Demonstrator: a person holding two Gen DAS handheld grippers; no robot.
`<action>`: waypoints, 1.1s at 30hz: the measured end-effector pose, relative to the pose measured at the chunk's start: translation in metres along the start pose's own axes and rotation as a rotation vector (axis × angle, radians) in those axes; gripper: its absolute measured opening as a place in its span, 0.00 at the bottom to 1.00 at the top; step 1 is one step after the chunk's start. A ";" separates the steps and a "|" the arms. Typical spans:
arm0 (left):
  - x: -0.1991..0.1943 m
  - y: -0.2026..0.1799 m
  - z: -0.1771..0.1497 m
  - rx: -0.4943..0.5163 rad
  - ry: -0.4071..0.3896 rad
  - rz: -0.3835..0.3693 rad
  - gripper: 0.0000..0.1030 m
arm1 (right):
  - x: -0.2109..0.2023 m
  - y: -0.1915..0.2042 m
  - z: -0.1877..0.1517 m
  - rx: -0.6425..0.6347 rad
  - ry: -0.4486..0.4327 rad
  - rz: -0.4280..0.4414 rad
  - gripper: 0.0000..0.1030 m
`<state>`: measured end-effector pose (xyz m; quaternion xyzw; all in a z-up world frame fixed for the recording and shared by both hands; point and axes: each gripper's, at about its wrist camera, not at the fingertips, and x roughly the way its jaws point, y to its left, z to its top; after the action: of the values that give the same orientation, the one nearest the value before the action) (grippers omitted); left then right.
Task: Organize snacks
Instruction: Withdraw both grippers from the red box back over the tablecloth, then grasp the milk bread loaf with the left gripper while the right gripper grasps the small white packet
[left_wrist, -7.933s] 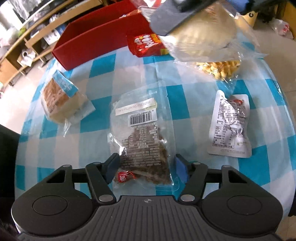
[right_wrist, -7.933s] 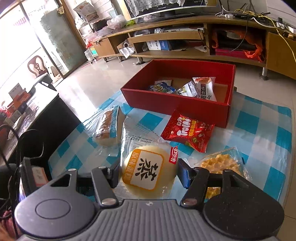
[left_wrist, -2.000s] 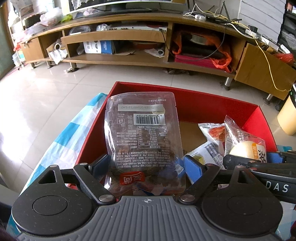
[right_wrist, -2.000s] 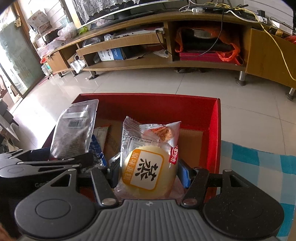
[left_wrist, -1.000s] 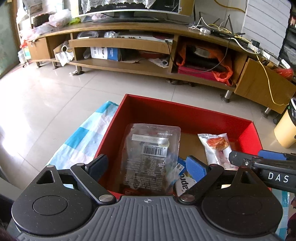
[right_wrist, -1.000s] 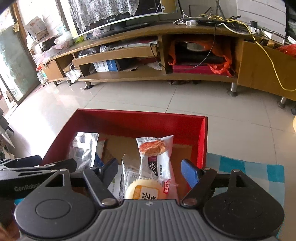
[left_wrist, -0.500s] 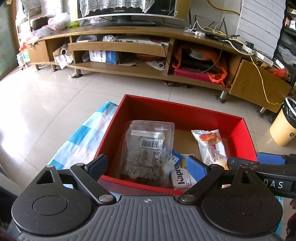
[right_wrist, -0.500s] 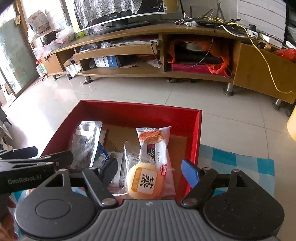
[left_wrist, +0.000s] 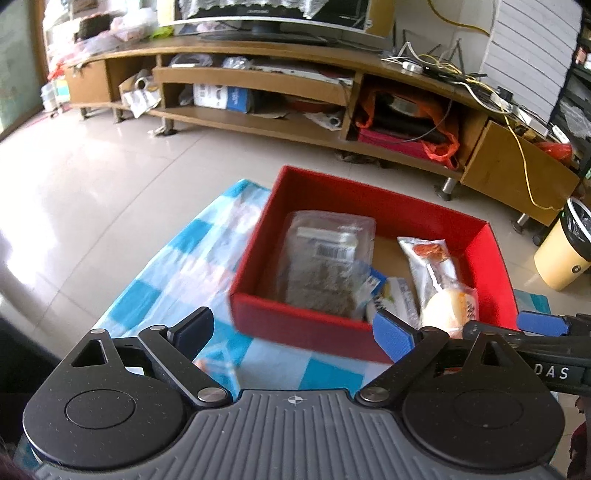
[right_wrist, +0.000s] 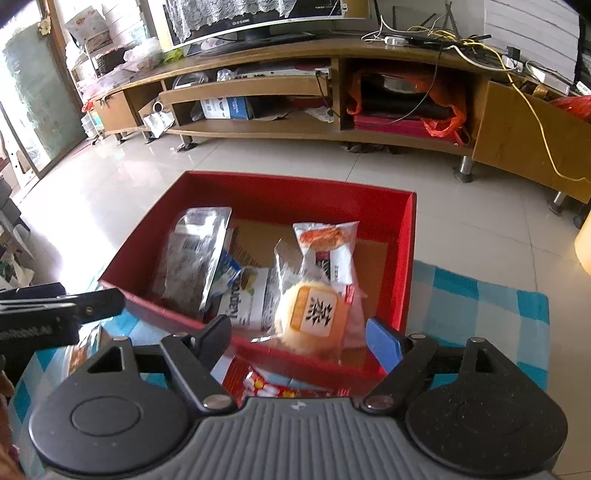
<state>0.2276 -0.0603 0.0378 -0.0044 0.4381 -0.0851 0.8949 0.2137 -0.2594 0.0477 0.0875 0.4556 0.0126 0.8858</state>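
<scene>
The red box (right_wrist: 405, 258) sits on the blue-and-white checked tablecloth (left_wrist: 177, 266) and already contains several snacks. The clear packet of dark snack (left_wrist: 325, 266) leans against the box's left wall, the barcode label facing up. The round yellow bun in clear wrap (right_wrist: 314, 314) lies at the near right of the box, resting against the front wall. A white packet with an orange picture (right_wrist: 327, 240) lies behind the bun, and a white printed carton (right_wrist: 243, 299) lies between the bun and the dark packet. The left gripper (left_wrist: 291, 328) stands wide open with nothing between its fingers and sits short of the box's front wall. The right gripper (right_wrist: 297, 332) has its jaws opening; no item is gripped, although the bun appears in the gap beyond the fingertips. Judged from this layout, both of these deposits are complete. Remaining work: a red-and-white patterned packet (right_wrist: 269, 387) lies on the cloth outside the box, directly below the right gripper. An orange-tinted wrapped item (left_wrist: 212, 365), blurred, lies on the cloth near the left gripper. Further items on the table, if any, are out of view.
</scene>
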 end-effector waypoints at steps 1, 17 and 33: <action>-0.002 0.005 -0.002 -0.010 0.003 -0.001 0.93 | -0.001 0.002 -0.002 -0.003 0.003 0.004 0.78; -0.014 0.071 -0.055 -0.238 0.126 0.036 0.96 | -0.028 0.033 -0.030 -0.077 0.010 0.059 0.78; 0.047 0.037 -0.065 -0.222 0.276 0.101 0.94 | -0.035 0.017 -0.042 -0.099 0.031 0.044 0.78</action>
<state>0.2107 -0.0268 -0.0423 -0.0692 0.5633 0.0091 0.8233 0.1603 -0.2401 0.0548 0.0533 0.4662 0.0562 0.8813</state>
